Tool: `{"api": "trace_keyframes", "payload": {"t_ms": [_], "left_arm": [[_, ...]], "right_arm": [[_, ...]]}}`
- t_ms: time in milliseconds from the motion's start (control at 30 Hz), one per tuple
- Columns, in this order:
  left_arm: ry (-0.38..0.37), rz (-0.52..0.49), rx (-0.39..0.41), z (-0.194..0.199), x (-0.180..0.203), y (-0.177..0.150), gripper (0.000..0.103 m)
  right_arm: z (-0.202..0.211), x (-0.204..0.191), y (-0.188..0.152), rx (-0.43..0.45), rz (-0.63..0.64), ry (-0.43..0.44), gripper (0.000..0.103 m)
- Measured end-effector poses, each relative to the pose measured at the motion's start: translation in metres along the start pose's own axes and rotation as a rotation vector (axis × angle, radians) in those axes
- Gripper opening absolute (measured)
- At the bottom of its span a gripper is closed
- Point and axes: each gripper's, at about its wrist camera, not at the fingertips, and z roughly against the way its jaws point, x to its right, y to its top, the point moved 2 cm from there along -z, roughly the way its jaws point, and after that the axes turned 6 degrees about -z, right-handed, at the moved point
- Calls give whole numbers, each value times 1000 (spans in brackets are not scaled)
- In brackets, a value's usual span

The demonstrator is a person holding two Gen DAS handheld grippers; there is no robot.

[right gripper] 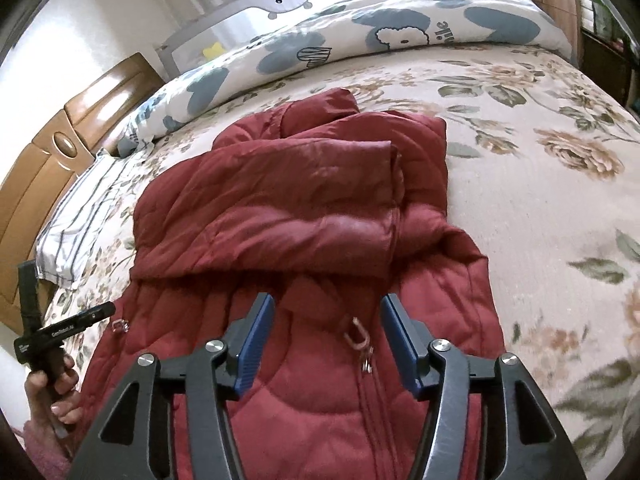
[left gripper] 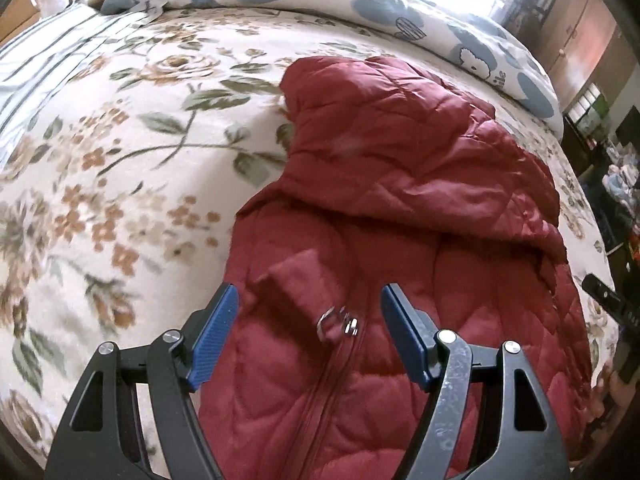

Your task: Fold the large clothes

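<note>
A dark red quilted jacket (left gripper: pixel 400 208) lies on the floral bedspread, its sleeves folded across the body; it also shows in the right wrist view (right gripper: pixel 288 208). My left gripper (left gripper: pixel 308 320) is open and hovers over the jacket's near part, its blue pads either side of a pocket flap and a metal zip pull (left gripper: pixel 336 326). My right gripper (right gripper: pixel 326 334) is open above the same near part, with a pocket zip pull (right gripper: pixel 360 340) between its pads. Neither holds anything. The left gripper's body also appears at the right wrist view's left edge (right gripper: pixel 60 332).
The floral bedspread (left gripper: pixel 120 168) covers the bed. A blue-patterned white duvet (right gripper: pixel 400 24) lies along the far side, with a striped pillow (right gripper: pixel 76 216) and wooden headboard (right gripper: pixel 60 140) on the left. Furniture stands beyond the bed's right edge (left gripper: pixel 592 40).
</note>
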Motion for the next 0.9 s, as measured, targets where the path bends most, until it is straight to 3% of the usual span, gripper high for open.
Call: {"api": "trace_keyframes", "payload": {"t_ms": [433,900], "left_arm": [[-18,26,-2,31,-17,-41,74],[-31,56,-35,48,-32,-86,74]], "right_arm": [[42,9,-49,-21,1,-4,69],[74,27,-81,-31,-5,-33,72]]}}
